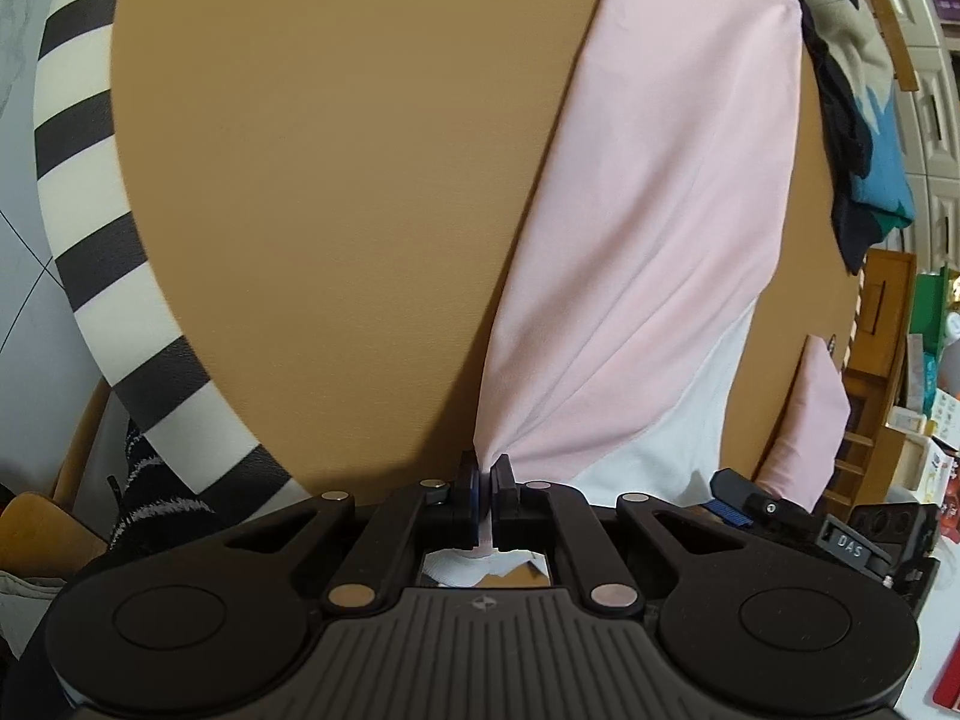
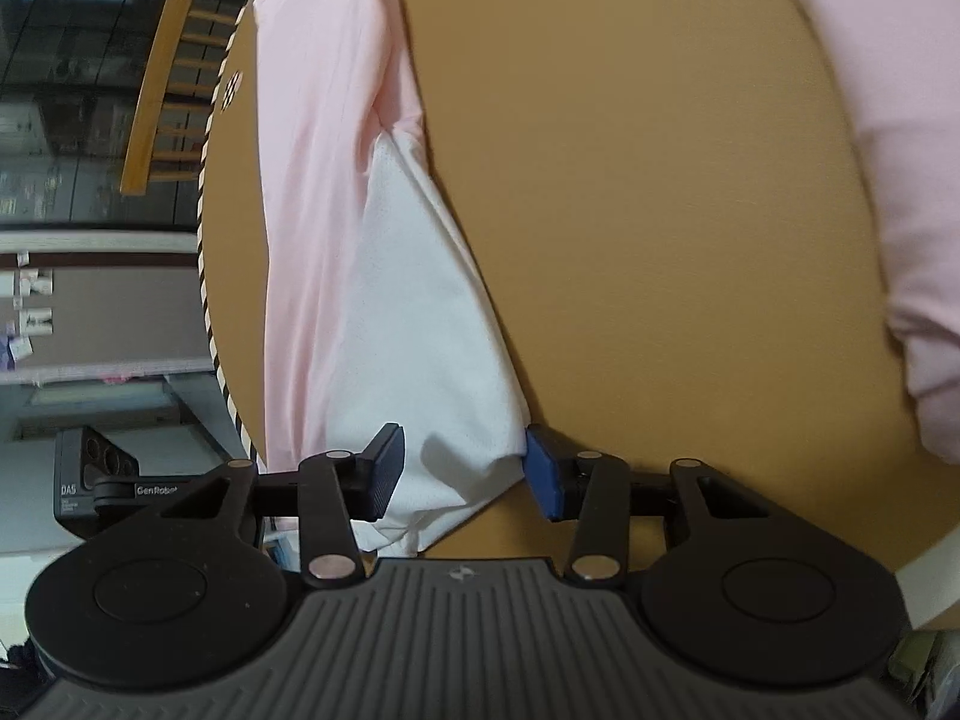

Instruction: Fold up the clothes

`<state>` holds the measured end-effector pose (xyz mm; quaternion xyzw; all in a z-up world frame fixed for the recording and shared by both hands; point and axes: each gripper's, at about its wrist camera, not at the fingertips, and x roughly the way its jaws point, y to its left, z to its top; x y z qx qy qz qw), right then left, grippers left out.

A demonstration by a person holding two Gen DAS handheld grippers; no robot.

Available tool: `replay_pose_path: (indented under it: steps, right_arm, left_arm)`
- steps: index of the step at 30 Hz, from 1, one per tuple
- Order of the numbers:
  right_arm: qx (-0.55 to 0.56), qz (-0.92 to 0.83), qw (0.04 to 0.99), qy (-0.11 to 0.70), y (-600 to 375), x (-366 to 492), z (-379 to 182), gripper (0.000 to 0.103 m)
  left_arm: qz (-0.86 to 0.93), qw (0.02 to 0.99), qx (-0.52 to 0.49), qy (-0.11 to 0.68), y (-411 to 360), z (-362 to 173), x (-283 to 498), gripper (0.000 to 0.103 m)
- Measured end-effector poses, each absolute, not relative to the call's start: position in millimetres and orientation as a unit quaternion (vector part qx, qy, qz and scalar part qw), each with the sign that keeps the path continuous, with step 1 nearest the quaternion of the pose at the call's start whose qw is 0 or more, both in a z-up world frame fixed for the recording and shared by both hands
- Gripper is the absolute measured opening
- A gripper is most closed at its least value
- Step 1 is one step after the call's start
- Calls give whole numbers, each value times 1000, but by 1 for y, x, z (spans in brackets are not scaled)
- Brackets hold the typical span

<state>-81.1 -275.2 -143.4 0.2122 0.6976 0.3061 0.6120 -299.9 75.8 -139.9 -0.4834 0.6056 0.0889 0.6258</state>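
Left wrist view, garment: a pink and white garment [image 1: 660,228] is laid across the tan tabletop [image 1: 312,192], stretched from the far side to the near edge.
Left wrist view, grip: a corner of the pink cloth is pinched between the closed fingers [image 1: 465,498] of the left gripper [image 1: 487,495]; the creases fanning out from that point suggest the cloth is kept taut so that it can be laid flat for a fold.
Left wrist view, surroundings: a black-and-white striped band [image 1: 78,192] runs round the tabletop's left rim; a pile of dark and teal clothes [image 1: 864,138] lies at the far right edge, well apart from the pinched corner. The other gripper is seen at lower right, beside a further pink part.
Left wrist view, obstruction: nothing is seen lying on the bare tabletop left of the garment.

Right wrist view, garment: the white mesh part [image 2: 420,312] of the same garment is seen hanging towards the camera, with pink cloth to its left and another pink part [image 2: 888,180] at the right.
Right wrist view, grip: the fingers [image 2: 384,468] of the right gripper [image 2: 462,471] are held apart, with the white end between them; the blue pad touches the cloth, the black pad seems just clear of it, so no firm grip is judged.
Right wrist view, surroundings: a wooden chair [image 2: 162,96] and shelving are seen beyond the tabletop edge.
Right wrist view, obstruction: the loose white bunch may slip out if not clamped.
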Motion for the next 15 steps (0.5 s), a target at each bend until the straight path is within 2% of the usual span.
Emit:
replay_pose_path:
  steps: [2, 5, 7, 8, 9, 15]
  right_arm:
    - [204, 311, 612, 698, -276, -81, -141, 45]
    - [165, 312, 619, 702, -276, -80, -135, 32]
    - [126, 308, 633, 699, -276, -79, -125, 38]
    - [109, 309, 645, 691, -275, -79, -120, 47]
    - [90, 313, 654, 683, -272, -81, -117, 50]
    - [-40, 325, 692, 644, -240, -105, -102, 49]
  left_arm:
    - [89, 625, -485, 605, 77, -142, -302, 4]
    - [88, 625, -487, 604, 78, -143, -305, 5]
    - [87, 625, -489, 603, 79, -143, -306, 5]
    - [87, 624, -489, 603, 79, -143, -307, 5]
    - [87, 624, -490, 603, 79, -144, -307, 5]
    - [84, 622, -492, 604, 81, -145, -307, 5]
